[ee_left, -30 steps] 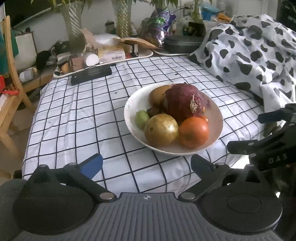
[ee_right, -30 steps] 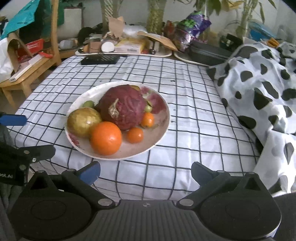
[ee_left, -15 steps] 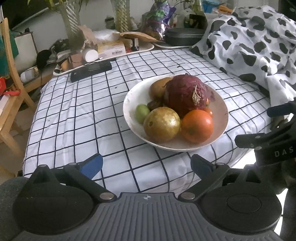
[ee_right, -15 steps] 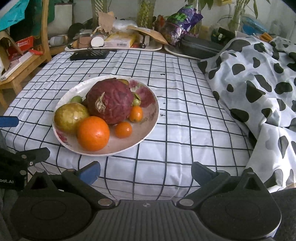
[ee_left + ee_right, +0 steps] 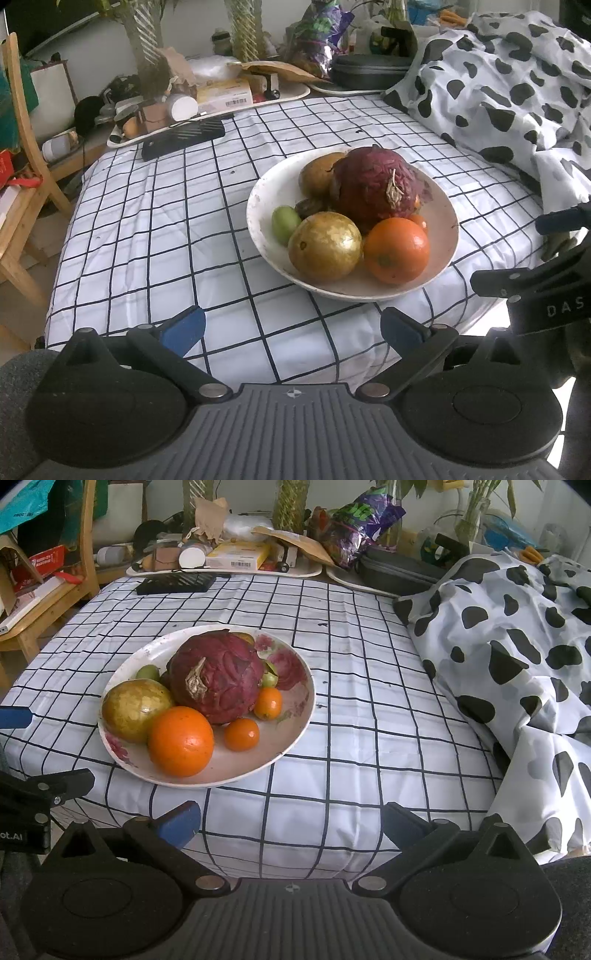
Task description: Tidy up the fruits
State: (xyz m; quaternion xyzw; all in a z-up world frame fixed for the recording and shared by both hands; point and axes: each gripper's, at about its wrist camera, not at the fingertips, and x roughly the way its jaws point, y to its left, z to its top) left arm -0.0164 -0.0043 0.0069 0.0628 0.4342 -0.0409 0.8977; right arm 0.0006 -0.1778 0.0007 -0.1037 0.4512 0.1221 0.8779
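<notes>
A white floral plate (image 5: 295, 716) sits on the checked tablecloth, also in the left wrist view (image 5: 269, 184). It holds a big dark red cabbage-like head (image 5: 216, 677), a golden-green round fruit (image 5: 135, 709), a large orange (image 5: 181, 742), two small orange fruits (image 5: 242, 734) and small green fruits (image 5: 147, 672). The same pile shows in the left wrist view: the red head (image 5: 376, 186), the golden fruit (image 5: 325, 247), the orange (image 5: 397, 249). My left gripper (image 5: 291, 328) is open and empty, short of the plate. My right gripper (image 5: 290, 818) is open and empty, in front of the plate.
A cow-print cloth (image 5: 517, 657) lies heaped on the right. Trays of clutter (image 5: 229, 559), a black grille (image 5: 177, 583) and a dark case (image 5: 399, 570) line the far edge. A wooden chair (image 5: 18, 177) stands to the left. The checked cloth (image 5: 147, 236) lies left of the plate.
Both grippers have shifted a little over the second, so the plate has drifted in each view. The fruits have not moved. Both grippers stay open.
</notes>
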